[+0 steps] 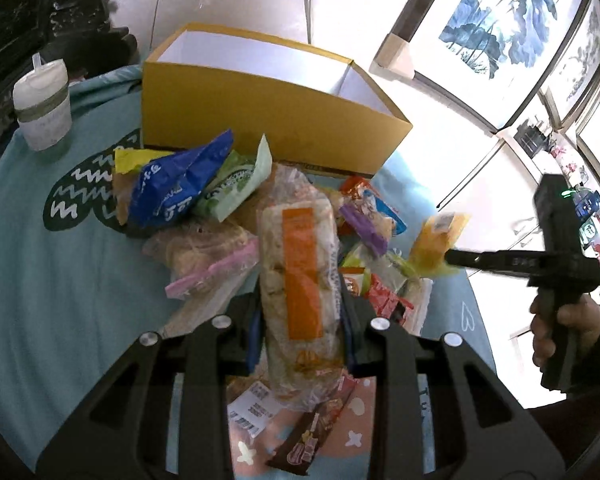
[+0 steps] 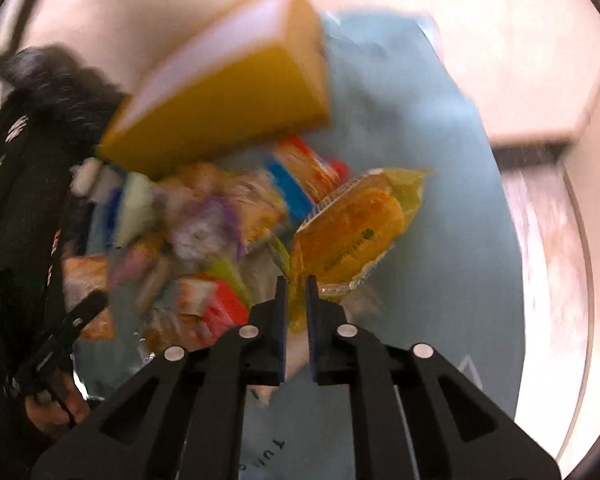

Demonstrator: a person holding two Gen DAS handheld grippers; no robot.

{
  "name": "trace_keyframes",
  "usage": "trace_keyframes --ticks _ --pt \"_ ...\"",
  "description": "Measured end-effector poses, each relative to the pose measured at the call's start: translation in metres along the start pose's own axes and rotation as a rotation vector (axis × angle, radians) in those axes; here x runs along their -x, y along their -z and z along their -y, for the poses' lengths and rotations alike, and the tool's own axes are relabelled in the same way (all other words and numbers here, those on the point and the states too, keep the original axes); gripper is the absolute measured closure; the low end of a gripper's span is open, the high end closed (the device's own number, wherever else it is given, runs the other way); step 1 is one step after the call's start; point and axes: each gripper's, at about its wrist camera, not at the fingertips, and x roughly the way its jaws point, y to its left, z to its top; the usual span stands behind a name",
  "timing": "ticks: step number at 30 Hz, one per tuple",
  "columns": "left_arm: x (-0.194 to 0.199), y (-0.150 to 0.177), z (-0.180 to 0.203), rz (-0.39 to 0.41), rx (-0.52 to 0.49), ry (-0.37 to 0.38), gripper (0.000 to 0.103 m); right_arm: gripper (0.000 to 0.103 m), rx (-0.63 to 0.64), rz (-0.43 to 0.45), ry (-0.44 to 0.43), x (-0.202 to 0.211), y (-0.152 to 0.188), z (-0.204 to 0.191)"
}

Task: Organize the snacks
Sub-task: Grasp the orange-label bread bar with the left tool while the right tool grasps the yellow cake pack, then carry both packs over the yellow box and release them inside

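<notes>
Your left hand-held gripper (image 1: 302, 320) clamps the orange-striped clear pack (image 1: 296, 280); your right hand-held gripper (image 2: 296, 304) pinches the yellow packet (image 2: 356, 228), near the yellow box (image 1: 268, 120).

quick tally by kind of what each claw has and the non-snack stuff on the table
Snack packs held in a claw: 2 (clear pack with orange label in the left claw; yellow pack in the right claw)
Yellow cardboard box: 1
White lidded cup: 1
Total: 4
The loose pile is too jumbled to count.
</notes>
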Motion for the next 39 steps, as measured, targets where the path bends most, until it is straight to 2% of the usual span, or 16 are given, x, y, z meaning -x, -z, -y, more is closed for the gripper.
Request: trace_keyframes --ticks 1,2,4,7,9,10,13,15,16,17,19,23,27,29,32,39 --pt "0.0 0.001 0.0 0.0 0.003 0.002 0.073 0.08 -0.031 -0.002 0.004 -0.002 0.0 0.005" --pt "0.001 0.003 0.0 -0.001 0.003 0.003 0.073 0.061 -0.082 -0.006 0.023 -0.004 0.001 0.014" --pt "0.003 0.006 -0.001 -0.008 0.004 0.003 0.073 0.048 -0.172 -0.002 0.046 -0.003 0.003 0.028" --pt "0.002 0.01 -0.003 -0.015 0.006 -0.004 0.073 0.044 -0.281 0.01 0.036 -0.003 -0.001 0.043" --pt "0.002 0.011 -0.004 -0.017 0.011 -0.009 0.073 0.042 -0.381 -0.004 -0.017 -0.011 -0.007 0.052" --pt "0.001 0.011 -0.005 -0.016 0.013 -0.013 0.073 0.036 -0.4 -0.01 -0.021 -0.016 -0.013 0.053" --pt "0.0 0.01 -0.004 -0.016 0.007 -0.021 0.073 0.036 -0.459 -0.073 0.02 -0.039 -0.026 0.051" --pt "-0.001 0.009 -0.003 -0.018 0.006 -0.021 0.073 0.037 -0.47 -0.058 0.04 -0.043 -0.032 0.048" --pt "0.0 0.009 -0.003 -0.017 0.006 -0.021 0.073 0.054 -0.455 -0.048 0.032 -0.044 -0.035 0.047" --pt "0.0 0.009 -0.003 -0.016 0.004 -0.021 0.073 0.061 -0.421 -0.038 0.018 -0.045 -0.036 0.045" --pt "0.002 0.01 -0.003 -0.014 0.004 -0.022 0.073 0.063 -0.36 0.006 0.031 -0.039 -0.034 0.038" --pt "0.008 0.009 -0.008 0.004 0.017 -0.024 0.073 0.064 -0.187 0.077 0.017 -0.018 -0.026 0.012" --pt "0.02 0.0 -0.001 0.047 0.0 -0.01 0.073 0.064 0.042 0.149 0.012 0.022 -0.014 -0.031" --pt "0.028 -0.009 0.005 0.076 -0.014 0.001 0.073 0.064 0.109 0.184 -0.021 0.045 -0.01 -0.05" --pt "0.04 -0.028 0.018 0.119 -0.031 0.012 0.073 0.064 0.148 0.231 -0.069 0.07 -0.011 -0.071" --pt "0.057 -0.059 0.034 0.183 -0.063 0.029 0.073 0.064 0.216 0.303 -0.109 0.099 -0.022 -0.102"
